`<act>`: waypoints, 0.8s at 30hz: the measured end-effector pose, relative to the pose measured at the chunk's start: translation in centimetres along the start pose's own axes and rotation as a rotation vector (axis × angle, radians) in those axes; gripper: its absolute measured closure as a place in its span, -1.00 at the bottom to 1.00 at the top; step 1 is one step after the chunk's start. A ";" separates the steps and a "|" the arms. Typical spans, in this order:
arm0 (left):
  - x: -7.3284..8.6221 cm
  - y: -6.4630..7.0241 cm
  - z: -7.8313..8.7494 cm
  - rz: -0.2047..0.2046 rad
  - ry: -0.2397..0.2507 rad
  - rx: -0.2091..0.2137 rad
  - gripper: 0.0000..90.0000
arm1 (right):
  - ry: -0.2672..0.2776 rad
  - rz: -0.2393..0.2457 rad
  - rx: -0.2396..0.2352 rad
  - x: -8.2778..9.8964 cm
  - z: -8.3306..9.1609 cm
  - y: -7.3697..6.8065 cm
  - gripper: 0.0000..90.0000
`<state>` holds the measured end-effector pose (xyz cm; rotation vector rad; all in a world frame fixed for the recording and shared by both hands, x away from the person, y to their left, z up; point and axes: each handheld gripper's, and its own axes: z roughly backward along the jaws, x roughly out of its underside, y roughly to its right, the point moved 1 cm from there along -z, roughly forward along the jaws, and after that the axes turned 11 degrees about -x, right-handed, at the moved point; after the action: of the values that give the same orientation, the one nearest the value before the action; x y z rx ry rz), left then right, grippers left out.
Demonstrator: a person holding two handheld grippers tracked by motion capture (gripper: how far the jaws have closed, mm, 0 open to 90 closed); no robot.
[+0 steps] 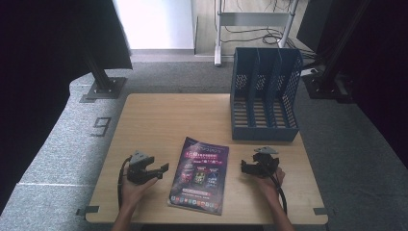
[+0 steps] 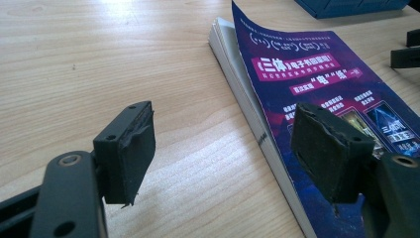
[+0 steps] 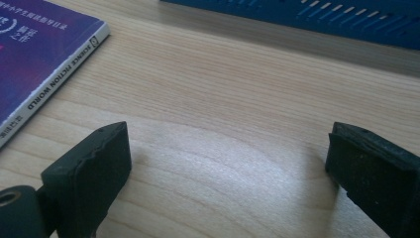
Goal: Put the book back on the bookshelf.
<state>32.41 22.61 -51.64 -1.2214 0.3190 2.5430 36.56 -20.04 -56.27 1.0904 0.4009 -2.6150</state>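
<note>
Surface: wooden table on grey carpet, dark curtains both sides; nothing spilled or stacked loose
L gripper: low over bare wood just left of the magazine, jaws spread wide, nothing between the pads; in left gripper view the nearer pad overlaps the cover edge, contact cannot be told
Magazine: purple cover, flat at table centre between both grippers, spine on its right side; top cover curls up off the page block at the far corner
Risk 1 (judged): L jaws may catch cover sheet only, not full block – cover could bend or tear, pages fan out
R gripper: just right of the magazine, jaws wide apart, empty, pads over bare wood
Risk 2 (judged): a sideways push on the spine w/o a hold opp. side may slide the mag. toward near table edge
File rack: blue, upright, far right, well apart from mag.; slots narrow, so a limp or tilted mag. may snag on a divider
</note>
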 end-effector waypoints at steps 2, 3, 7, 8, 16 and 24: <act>0.0 -0.1 0.0 0.002 0.000 -0.002 -0.43 | 0.002 0.000 0.002 0.0 0.0 0.0 -0.93; 0.1 -0.1 -0.2 0.006 -0.003 -0.006 -0.43 | 0.002 0.000 0.002 0.0 0.0 0.0 -0.93; 0.2 -0.1 -0.5 0.002 -0.018 -0.006 -0.43 | 0.003 -0.002 0.001 0.0 0.1 0.0 -0.85; 0.2 0.0 -0.6 -0.003 -0.022 -0.005 -0.43 | 0.004 -0.006 0.003 0.0 0.2 0.0 -0.82; 0.2 0.4 -0.8 -0.024 -0.035 0.004 -0.42 | 0.020 -0.028 0.000 0.0 0.7 0.3 -0.69; 0.2 0.4 -1.0 -0.022 -0.047 0.014 -0.42 | 0.066 -0.039 -0.035 -0.2 1.4 0.3 -0.66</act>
<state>32.91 21.92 -52.37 -1.1519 0.3107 2.5426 35.93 -20.80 -55.21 1.1713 0.4845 -2.6005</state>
